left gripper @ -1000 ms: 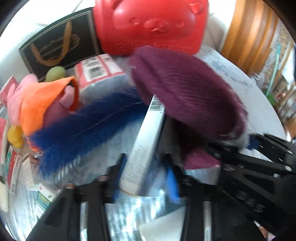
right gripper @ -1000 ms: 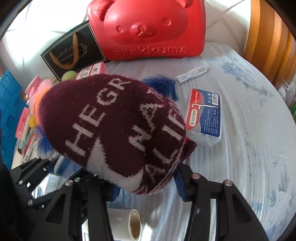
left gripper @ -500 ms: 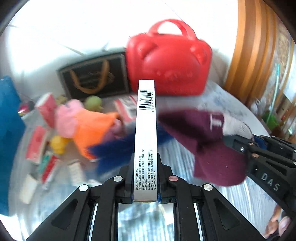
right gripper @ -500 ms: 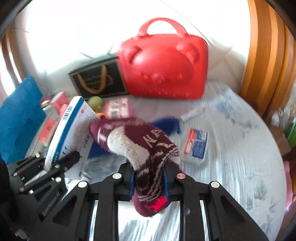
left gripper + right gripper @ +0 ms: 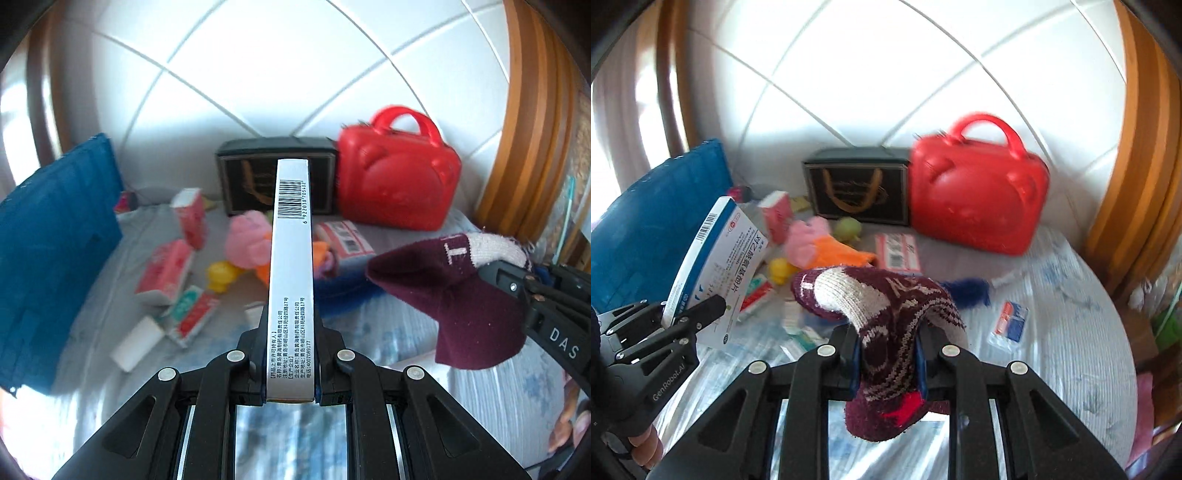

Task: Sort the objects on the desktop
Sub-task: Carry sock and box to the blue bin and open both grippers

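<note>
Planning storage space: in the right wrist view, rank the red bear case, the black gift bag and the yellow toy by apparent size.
Largest to smallest:
1. red bear case
2. black gift bag
3. yellow toy
The case and bag stand side by side at the back, so their order is reliable.

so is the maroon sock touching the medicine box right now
Apart. The right wrist view shows the maroon sock pinched in the right gripper, with a clear gap of table clutter between it and the medicine box held by the left gripper.
</note>
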